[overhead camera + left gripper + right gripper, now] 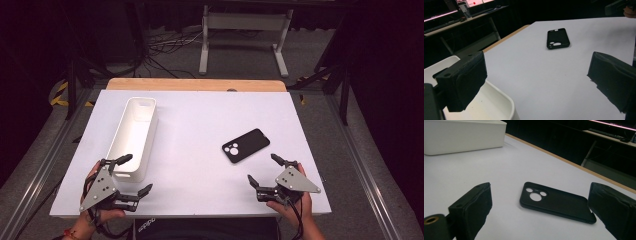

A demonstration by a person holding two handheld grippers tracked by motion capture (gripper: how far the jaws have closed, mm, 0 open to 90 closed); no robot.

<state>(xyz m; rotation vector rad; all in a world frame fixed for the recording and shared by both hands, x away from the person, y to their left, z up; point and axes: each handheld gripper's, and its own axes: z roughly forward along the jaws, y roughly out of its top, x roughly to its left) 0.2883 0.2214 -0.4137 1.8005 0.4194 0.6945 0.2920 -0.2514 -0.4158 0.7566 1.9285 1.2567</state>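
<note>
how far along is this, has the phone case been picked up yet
Nothing looks done yet: the black phone case lies flat on the white table, apart from the empty white bin. In hand: nothing; the right gripper sits open just short of the case, and the left gripper is open by the bin's near end. Left, probably: grasping the case and moving it.

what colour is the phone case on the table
Black, a plain phone case with camera cutouts; the right gripper view shows it best.
</note>
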